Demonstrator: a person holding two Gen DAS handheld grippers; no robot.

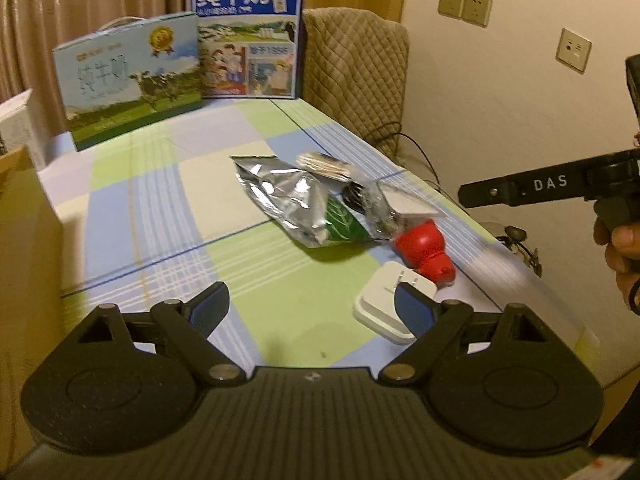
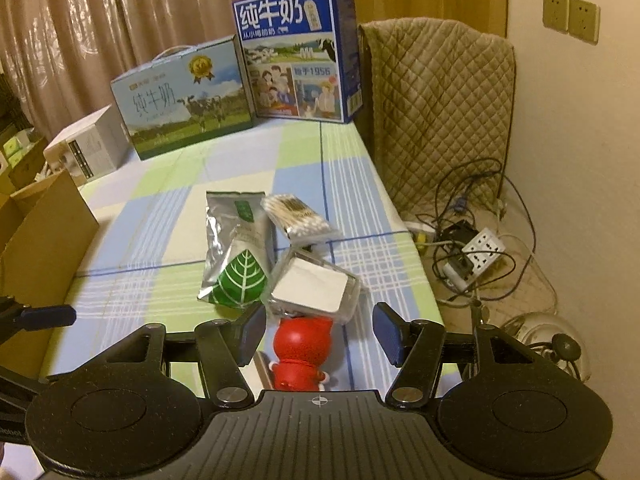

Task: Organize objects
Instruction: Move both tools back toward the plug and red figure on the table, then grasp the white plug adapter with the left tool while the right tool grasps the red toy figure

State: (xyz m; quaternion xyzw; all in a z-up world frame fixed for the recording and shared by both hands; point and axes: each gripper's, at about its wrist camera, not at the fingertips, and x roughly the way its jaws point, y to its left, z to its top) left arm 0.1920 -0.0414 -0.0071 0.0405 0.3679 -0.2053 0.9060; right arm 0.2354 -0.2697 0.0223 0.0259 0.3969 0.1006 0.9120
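My left gripper (image 1: 312,312) has its fingers spread wide, nothing between them; the white plug adapter (image 1: 386,306) lies just beside the right-hand finger near the tabletop's (image 1: 160,208) right edge. My right gripper (image 2: 320,332) holds its fingers apart, either side of the red figurine (image 2: 302,350), pads clear of it. Foil pouch (image 2: 236,248), cotton swab pack (image 2: 298,216) and clear case (image 2: 314,286) lie clustered mid-tabletop. Two milk cartons (image 2: 240,80) stand at the far edge.

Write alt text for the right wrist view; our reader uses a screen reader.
An open tool hovers over a red toy on a checked table. Beyond it lie a clear box, a foil pouch and a cotton swab pack, with two milk cartons at the far end.
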